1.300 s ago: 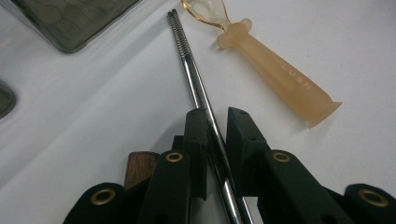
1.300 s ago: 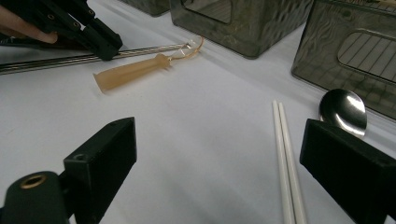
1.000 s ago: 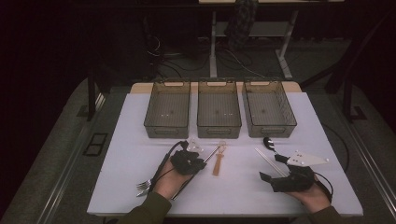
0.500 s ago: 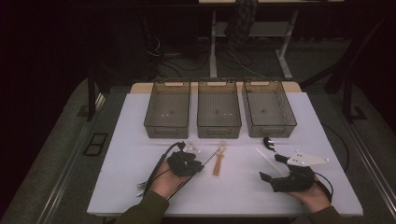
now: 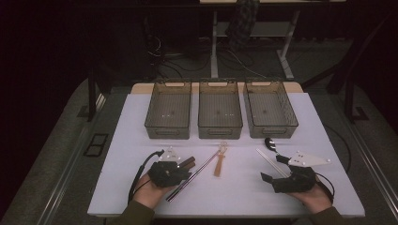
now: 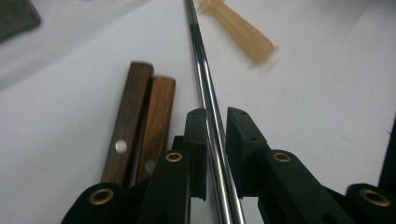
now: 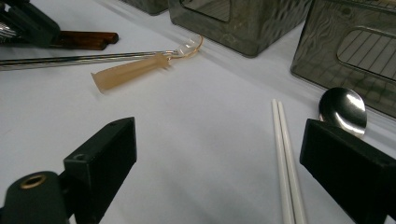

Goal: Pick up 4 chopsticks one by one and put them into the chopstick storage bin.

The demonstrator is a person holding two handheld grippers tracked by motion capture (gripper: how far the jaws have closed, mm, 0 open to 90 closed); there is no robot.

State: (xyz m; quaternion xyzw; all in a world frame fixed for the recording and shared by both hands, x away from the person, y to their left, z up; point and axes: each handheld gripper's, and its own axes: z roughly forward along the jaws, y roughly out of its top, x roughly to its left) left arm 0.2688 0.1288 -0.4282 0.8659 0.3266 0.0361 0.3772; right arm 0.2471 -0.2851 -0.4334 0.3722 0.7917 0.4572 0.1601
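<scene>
The high view looks forward and down from above the person's side, taking in the whole bench (image 5: 141, 122). The left gripper view sits low and close, facing along the metal chopsticks (image 6: 205, 88). The right gripper view looks low across the bench; both share the amber fork (image 7: 130, 70).

Three bins (image 5: 219, 112) stand behind the steel chopsticks (image 5: 195, 172); spoon (image 5: 271, 143) right.

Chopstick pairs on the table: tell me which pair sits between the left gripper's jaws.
The metal chopsticks, shiny steel, run between the left gripper jaws. The wooden chopsticks lie beside it; the white chopsticks lie by the right gripper.
</scene>
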